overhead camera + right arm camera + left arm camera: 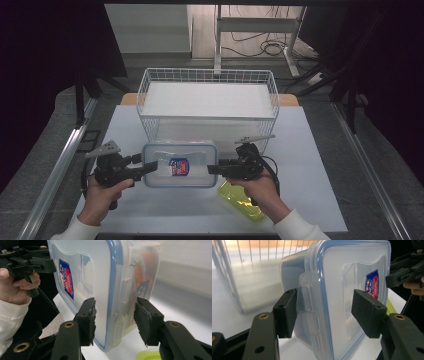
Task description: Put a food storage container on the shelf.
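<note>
Lidded container (pixel 179 165) – 2 claws clamped

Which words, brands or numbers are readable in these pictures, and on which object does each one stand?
No text can be read with certainty.
Blue-and-red sticker on the lid of the clear rectangular plastic box with a blue-rimmed lid: print too small and blurred.
Second label showing through the box wall: blurred, unreadable.

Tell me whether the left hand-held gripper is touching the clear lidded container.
Touching. The left gripper view shows the left hand-held gripper with one pad on the lid and the other behind the side latch of the clear lidded container.
</note>
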The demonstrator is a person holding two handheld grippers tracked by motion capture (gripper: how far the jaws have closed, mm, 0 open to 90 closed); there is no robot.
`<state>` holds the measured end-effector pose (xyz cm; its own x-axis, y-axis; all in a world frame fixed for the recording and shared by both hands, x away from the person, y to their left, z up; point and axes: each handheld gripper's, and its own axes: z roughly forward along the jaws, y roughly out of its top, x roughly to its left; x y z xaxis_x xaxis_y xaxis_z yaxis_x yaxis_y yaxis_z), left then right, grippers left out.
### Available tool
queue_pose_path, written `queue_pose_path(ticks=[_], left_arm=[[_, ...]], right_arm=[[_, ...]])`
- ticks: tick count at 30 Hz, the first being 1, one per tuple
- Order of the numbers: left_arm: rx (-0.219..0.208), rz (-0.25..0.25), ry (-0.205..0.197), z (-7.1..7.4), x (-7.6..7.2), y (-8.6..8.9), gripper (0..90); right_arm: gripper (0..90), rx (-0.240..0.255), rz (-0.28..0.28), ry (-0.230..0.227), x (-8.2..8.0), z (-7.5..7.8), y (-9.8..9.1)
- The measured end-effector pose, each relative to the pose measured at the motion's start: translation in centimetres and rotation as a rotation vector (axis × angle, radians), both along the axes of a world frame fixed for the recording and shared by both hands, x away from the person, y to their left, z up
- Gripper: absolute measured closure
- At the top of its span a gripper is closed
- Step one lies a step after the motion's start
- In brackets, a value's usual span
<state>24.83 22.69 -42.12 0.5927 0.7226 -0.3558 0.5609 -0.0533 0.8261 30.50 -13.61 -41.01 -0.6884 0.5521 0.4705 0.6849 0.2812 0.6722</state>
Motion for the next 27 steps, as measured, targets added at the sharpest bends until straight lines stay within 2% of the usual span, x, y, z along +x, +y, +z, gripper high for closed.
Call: queue_pose_path(ticks=[4,5,6,9,14,20,27], left_arm=[[0.005,-0.009,-0.034,1.9,0.8,-0.7,38.9],[0.005,-0.009,-0.034,1.9,0.8,-0.7,39.0],[0.008,-0.014,-0.053,3.0,1.3,-1.0,39.0],[0.012,-0.019,-0.073,4.5,2.0,-1.5,39.0],[0.014,-0.028,-0.094,6.4,3.4,-2.1,39.0],[0.021,-0.041,-0.103,8.5,5.6,-2.9,39.0],[0.007,-0.039,-0.09,10.2,8.4,-3.6,39.0]], right_arm=[[52.4,0.003,-0.013,-0.029,0.5,2.0,-0.7],[52.4,0.006,-0.015,-0.037,0.6,2.5,-0.9],[52.4,0.009,-0.02,-0.047,0.7,3.2,-1.2],[52.4,0.014,-0.025,-0.058,1.1,4.3,-1.6],[52.3,0.021,-0.038,-0.088,2.1,6.5,-2.4],[52.2,0.03,-0.064,-0.108,3.8,8.8,-3.2],[52.0,0.041,-0.103,-0.127,6.1,11.2,-3.8]])
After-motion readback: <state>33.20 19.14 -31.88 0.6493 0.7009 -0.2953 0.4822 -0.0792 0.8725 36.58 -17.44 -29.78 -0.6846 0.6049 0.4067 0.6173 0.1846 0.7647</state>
